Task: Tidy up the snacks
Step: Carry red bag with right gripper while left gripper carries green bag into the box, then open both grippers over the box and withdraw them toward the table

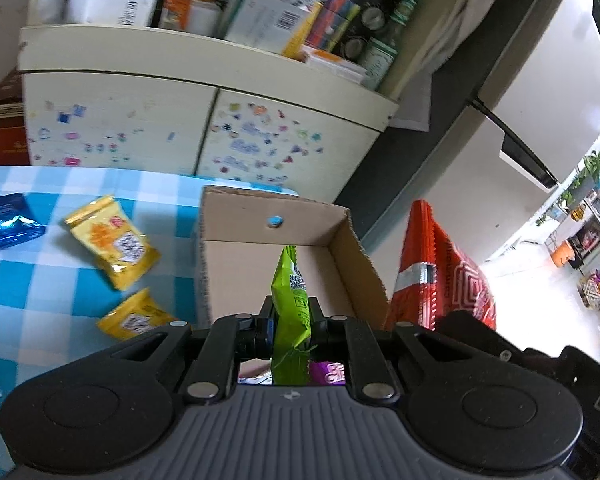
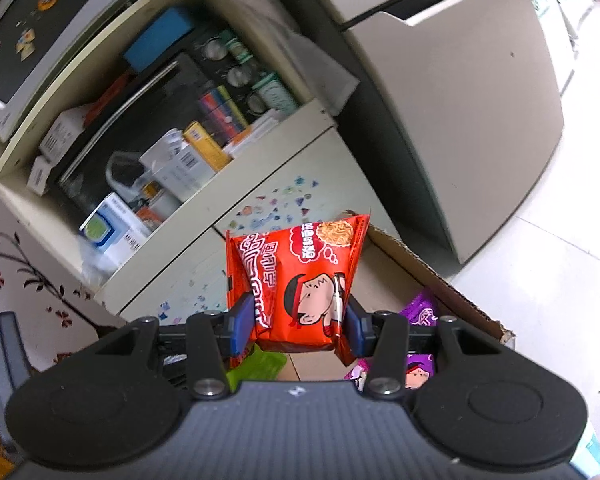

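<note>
Above the box [image 1: 284, 248] we carry two snacks for dropping in: our left hand-held gripper [image 1: 291, 320] pinches the green packet [image 1: 290, 292], our right hand-held gripper [image 2: 298, 320] clamps the red packet [image 2: 300, 280]. Beside the box, yellow packets [image 1: 114, 240] wait on the desk [image 1: 40, 300].

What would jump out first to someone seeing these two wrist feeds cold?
The red noodle snack pack, clamped in the right gripper above the cardboard box, and the green packet pinched edge-on in the left gripper over the same box. Next, two yellow packets and a blue one lying on the blue checked tablecloth left of the box.
</note>
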### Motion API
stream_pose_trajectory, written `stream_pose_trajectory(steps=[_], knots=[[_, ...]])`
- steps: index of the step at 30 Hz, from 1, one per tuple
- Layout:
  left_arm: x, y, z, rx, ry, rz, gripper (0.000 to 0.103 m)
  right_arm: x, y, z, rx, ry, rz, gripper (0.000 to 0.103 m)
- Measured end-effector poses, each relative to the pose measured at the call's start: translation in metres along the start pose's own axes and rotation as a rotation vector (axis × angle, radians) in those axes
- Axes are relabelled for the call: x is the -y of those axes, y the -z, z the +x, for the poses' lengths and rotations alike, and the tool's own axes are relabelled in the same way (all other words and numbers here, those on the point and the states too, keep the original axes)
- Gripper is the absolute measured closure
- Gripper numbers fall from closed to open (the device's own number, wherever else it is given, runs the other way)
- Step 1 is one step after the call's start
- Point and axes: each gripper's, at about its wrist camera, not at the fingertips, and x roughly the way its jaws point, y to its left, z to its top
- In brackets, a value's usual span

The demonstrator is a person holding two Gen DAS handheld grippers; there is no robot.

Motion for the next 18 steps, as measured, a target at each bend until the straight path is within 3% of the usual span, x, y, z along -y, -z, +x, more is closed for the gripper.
stream_pose_trajectory(steps=[2, 4, 5, 7, 15, 18], knots=[[0.006, -0.002, 0.005, -0.002, 0.001, 0.013, 0.079, 0.005, 0.000, 0.002, -0.003, 0.010, 0.039, 0.053], [0.010, -0.004, 0.007, -0.006, -0.005, 0.031, 0.054, 0.009, -0.001, 0.004, -0.006, 0.012, 0.074, 0.047], [0.012, -0.004, 0.005, 0.006, -0.009, 0.045, 0.052, 0.010, -0.001, 0.004, -0.006, 0.011, 0.087, 0.039], [0.012, -0.007, 0.001, 0.023, -0.026, 0.073, 0.038, 0.011, -0.001, 0.002, 0.009, 0.014, 0.091, 0.034], [-0.016, -0.016, -0.029, 0.023, -0.054, 0.072, 0.020, 0.002, 0.002, 0.003, -0.006, -0.045, 0.049, 0.032], [-0.036, -0.015, -0.043, 0.024, -0.077, 0.058, 0.018, -0.006, 0.005, 0.005, -0.025, -0.087, 0.007, 0.031]])
